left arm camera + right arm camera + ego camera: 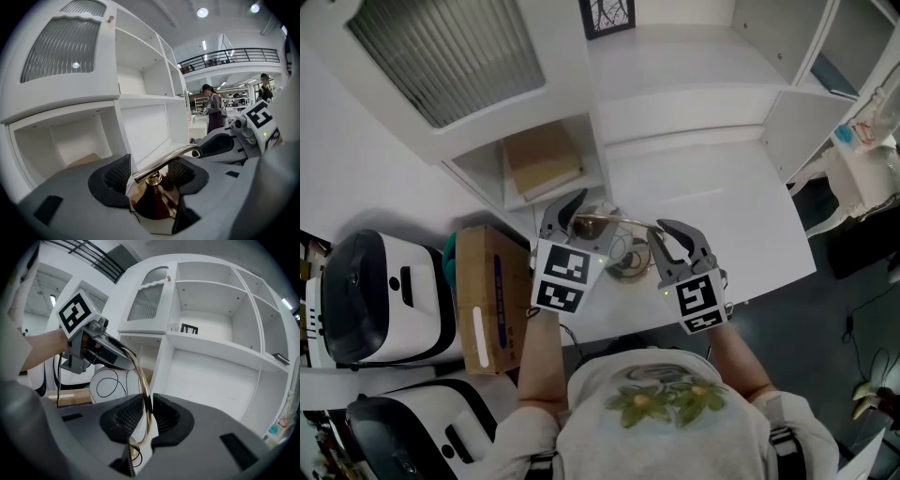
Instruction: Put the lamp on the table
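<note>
The lamp (614, 223) has a brass curved arm, a brass shade and a round base (628, 266), which rests on the white table (712, 197) near its front edge. My left gripper (570, 216) is at the shade end. In the left gripper view its pads (116, 174) stand apart on either side of the brass cone (152, 199) without pressing it, so it is open. My right gripper (673, 240) is at the other end of the arm. In the right gripper view its jaws (146, 416) are closed on the thin brass arm (143, 380).
A white cabinet with open shelves (675, 56) rises behind the table. A low cubby holds a tan board (542, 159). A cardboard box (492, 300) and white-and-black devices (375, 295) stand at the left. People (213, 110) stand far off in the hall.
</note>
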`<state>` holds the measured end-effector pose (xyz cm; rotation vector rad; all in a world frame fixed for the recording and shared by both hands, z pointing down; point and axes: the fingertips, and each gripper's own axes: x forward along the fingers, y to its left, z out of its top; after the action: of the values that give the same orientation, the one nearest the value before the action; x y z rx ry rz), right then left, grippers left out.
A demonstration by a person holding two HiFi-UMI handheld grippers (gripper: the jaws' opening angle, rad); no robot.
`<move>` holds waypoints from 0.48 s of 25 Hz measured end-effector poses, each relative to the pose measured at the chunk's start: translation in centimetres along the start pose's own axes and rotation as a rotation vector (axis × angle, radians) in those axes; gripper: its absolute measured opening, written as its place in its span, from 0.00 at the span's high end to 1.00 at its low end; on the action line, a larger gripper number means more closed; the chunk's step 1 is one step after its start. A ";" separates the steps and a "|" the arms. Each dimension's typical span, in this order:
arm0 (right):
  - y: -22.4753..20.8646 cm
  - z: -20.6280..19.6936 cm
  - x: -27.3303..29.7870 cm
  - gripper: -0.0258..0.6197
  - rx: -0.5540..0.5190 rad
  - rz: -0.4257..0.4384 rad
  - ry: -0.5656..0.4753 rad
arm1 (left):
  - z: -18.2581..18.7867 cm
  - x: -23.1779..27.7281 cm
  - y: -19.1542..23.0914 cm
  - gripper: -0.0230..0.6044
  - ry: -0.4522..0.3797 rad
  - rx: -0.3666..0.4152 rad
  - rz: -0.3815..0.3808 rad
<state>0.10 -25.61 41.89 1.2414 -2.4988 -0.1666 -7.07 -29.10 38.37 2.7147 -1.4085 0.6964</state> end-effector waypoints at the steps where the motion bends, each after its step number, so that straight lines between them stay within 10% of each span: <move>1: 0.0 0.0 -0.1 0.84 -0.003 -0.003 0.002 | 0.0 0.0 -0.1 0.58 0.003 0.001 -0.004; 12: 0.0 0.0 0.0 0.84 -0.002 0.008 0.008 | 0.1 0.0 -0.4 0.58 0.037 0.043 -0.040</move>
<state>0.14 -25.60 41.87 1.2291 -2.4958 -0.1613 -6.74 -28.93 38.36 2.7389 -1.3434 0.7785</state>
